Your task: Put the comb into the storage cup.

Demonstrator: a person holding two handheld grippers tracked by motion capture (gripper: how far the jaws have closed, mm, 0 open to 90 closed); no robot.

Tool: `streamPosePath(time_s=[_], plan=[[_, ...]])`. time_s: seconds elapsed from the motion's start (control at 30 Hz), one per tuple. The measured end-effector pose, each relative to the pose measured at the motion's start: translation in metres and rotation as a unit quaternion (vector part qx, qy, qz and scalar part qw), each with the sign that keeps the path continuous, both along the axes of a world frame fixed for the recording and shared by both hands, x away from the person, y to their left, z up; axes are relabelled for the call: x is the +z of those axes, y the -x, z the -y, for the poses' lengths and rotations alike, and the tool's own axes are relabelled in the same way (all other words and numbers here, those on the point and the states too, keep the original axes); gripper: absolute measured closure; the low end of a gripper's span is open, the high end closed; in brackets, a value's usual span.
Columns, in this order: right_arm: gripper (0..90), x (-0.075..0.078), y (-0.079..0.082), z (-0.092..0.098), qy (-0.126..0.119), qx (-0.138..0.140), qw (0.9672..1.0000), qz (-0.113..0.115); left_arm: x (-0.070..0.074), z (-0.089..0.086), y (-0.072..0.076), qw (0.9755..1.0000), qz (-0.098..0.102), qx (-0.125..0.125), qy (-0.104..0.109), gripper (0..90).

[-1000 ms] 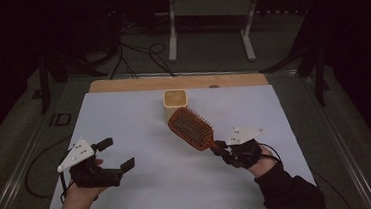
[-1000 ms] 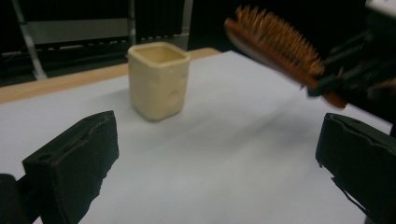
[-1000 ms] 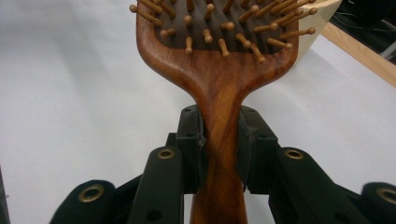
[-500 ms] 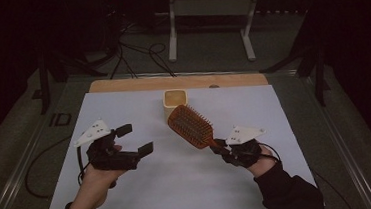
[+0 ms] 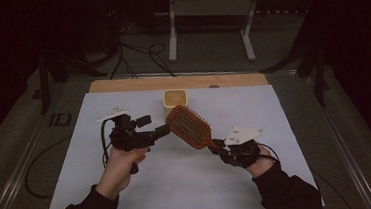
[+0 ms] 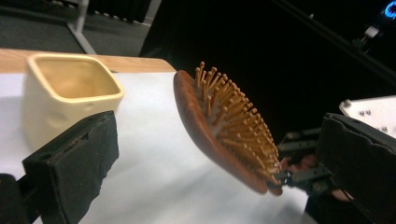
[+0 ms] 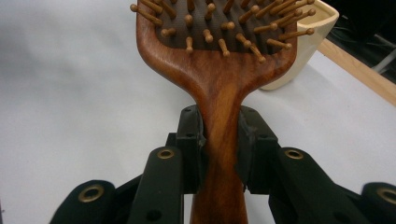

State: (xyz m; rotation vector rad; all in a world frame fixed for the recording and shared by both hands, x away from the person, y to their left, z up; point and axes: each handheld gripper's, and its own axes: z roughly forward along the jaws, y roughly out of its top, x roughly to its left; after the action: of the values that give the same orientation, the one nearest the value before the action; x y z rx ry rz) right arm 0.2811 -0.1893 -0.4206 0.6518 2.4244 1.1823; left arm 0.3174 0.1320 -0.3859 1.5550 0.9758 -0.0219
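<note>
Right gripper (image 5: 220, 149) clamps the hairbrush (image 5: 189, 127) handle; left gripper (image 5: 154, 127) (jaws spread) sits just beside its head, along the brush's long axis.

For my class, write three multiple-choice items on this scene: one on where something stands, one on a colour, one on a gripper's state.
1. Where is the cream cup?
A. beyond the hairbrush, near the table's far edge
B. in the left gripper
C. on the floor

2. What colour is the hairbrush?
A. blue
B. reddish-brown wood
C. white

3. What is the right gripper doing?
A. hanging open
B. gripping the cup
C. clamping the brush handle

Answers: 1 A, the high view shows it behind the brush; 2 B, wood grain shows; 3 C, both jaws press the handle.
</note>
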Motion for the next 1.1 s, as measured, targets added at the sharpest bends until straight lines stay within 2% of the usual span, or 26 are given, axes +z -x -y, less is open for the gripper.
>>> streamPosePath(time_s=[0.17,0.3,0.33,0.5,0.7,0.93,1.03,1.1], plan=[[73.0,0.000,0.000,-0.001,0.000,0.004,1.0000,0.003,-0.008,0.015,-0.009,0.9990,-0.023,-0.006,0.038,0.0],[73.0,0.000,0.000,-0.001,0.000,0.002,1.0000,-0.001,-0.012,0.024,-0.014,0.9981,-0.035,-0.006,0.051,0.0],[73.0,-0.001,0.000,-0.002,-0.002,0.004,1.0000,-0.003,-0.014,0.030,-0.016,0.9973,-0.044,-0.003,0.059,0.0],[73.0,-0.001,-0.001,-0.002,-0.002,0.006,1.0000,-0.002,-0.018,0.041,-0.018,0.9962,-0.056,-0.003,0.067,0.0],[72.9,-0.002,0.000,-0.001,-0.004,0.007,1.0000,0.002,-0.026,0.052,-0.018,0.9962,-0.064,-0.005,0.059,0.5],[72.9,-0.003,-0.001,-0.001,-0.005,0.006,1.0000,-0.001,-0.031,0.055,-0.017,0.9953,-0.075,0.018,0.058,16.2],[72.9,-0.003,-0.001,-0.001,-0.002,0.005,1.0000,-0.001,-0.033,0.055,-0.016,0.9952,-0.071,0.025,0.062,22.6],[72.9,-0.004,-0.002,-0.002,0.000,0.004,1.0000,-0.001,-0.033,0.056,-0.017,0.9952,-0.069,0.019,0.066,31.5]])
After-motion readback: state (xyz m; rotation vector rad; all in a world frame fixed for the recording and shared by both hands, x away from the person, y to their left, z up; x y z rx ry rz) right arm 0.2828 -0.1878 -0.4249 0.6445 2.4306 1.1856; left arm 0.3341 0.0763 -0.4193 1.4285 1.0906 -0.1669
